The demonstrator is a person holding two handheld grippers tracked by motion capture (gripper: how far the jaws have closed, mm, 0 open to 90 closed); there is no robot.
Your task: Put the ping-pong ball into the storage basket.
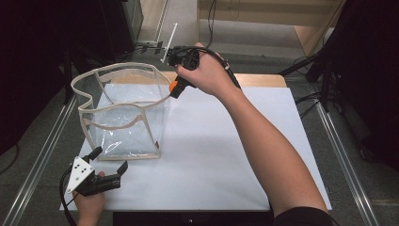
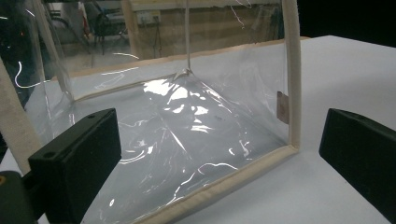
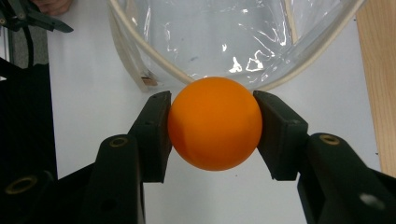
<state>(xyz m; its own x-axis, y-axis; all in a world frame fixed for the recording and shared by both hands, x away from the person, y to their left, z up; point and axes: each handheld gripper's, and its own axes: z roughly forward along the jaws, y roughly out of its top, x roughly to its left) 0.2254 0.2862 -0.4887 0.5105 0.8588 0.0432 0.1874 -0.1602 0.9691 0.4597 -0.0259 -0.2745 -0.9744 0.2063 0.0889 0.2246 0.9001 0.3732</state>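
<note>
A clear plastic bag (image 1: 123, 112) with cream fabric trim stands open on the white table (image 1: 211, 155), left of centre. My right gripper (image 1: 173, 89) is shut on an orange ball (image 1: 173, 85) and holds it just at the bag's right rim. In the right gripper view the orange ball (image 3: 215, 123) sits squarely between both jaws of the right gripper (image 3: 214, 130), above the bag's curved rim (image 3: 243, 79). My left gripper (image 1: 110, 162) rests open near the table's front left, just in front of the bag. Its open jaws frame the bag's lower corner (image 2: 289, 149).
A wooden board (image 1: 254, 80) borders the far edge of the white sheet. Metal rails (image 1: 339, 155) run along both sides of the table. Cables and dark stands lie on the floor beyond. The white surface stretches bare to the right of the bag.
</note>
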